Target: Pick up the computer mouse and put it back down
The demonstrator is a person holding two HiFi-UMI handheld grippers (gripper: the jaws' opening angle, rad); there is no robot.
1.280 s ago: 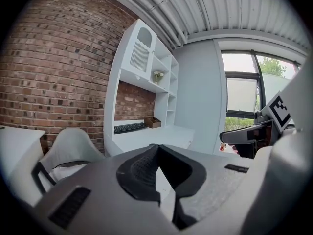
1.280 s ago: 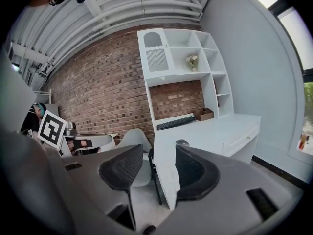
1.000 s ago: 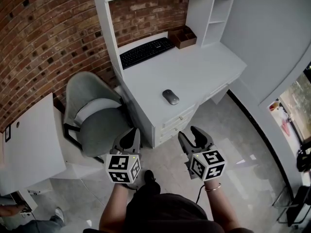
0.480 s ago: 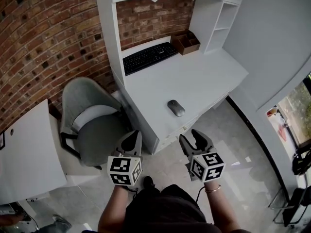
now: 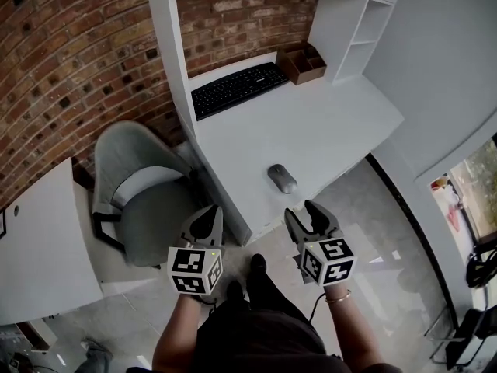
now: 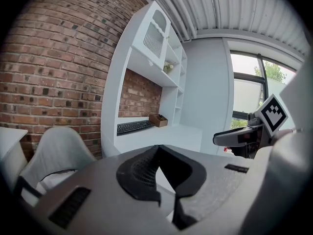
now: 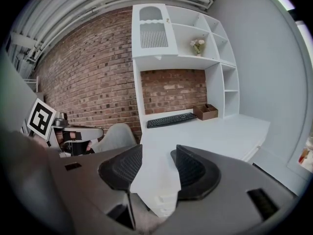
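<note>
A grey computer mouse (image 5: 282,179) lies near the front edge of the white desk (image 5: 326,130). Both grippers hang over the floor in front of the desk, short of its edge. My left gripper (image 5: 206,216) is below and left of the mouse, with its jaw tips together and nothing in them (image 6: 157,151). My right gripper (image 5: 303,212) sits just below the mouse with a clear gap between its pads, which hold nothing (image 7: 157,153). Neither gripper view shows the mouse.
A black keyboard (image 5: 238,88) and a brown organiser box (image 5: 303,63) sit at the back of the desk against the brick wall. A grey chair (image 5: 144,196) stands left of the desk, close to the left gripper. Another white table (image 5: 39,247) is at far left.
The person has stepped toward the desk. The desk and mouse now lie closer to both grippers in the head view. Neither gripper's jaws have changed.
</note>
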